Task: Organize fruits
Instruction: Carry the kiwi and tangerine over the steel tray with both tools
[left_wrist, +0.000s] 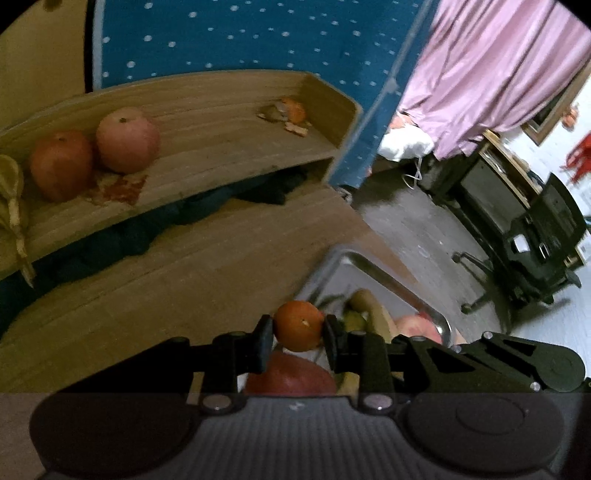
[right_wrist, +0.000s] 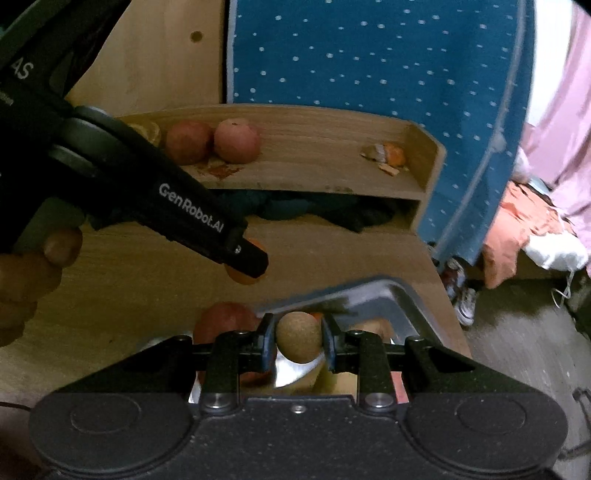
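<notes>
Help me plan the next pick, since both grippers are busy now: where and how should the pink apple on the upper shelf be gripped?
Grip the pink apple across its widest middle, fingers on its right side and on its front-left. It sits upright, stem dimple up, on the shelf. Come from the front and above; the darker red apple seems to touch its left side, and the shelf wall blocks the back.

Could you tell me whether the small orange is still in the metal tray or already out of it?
Out. The left gripper holds the orange between its jaws, lifted above the metal tray.
</notes>
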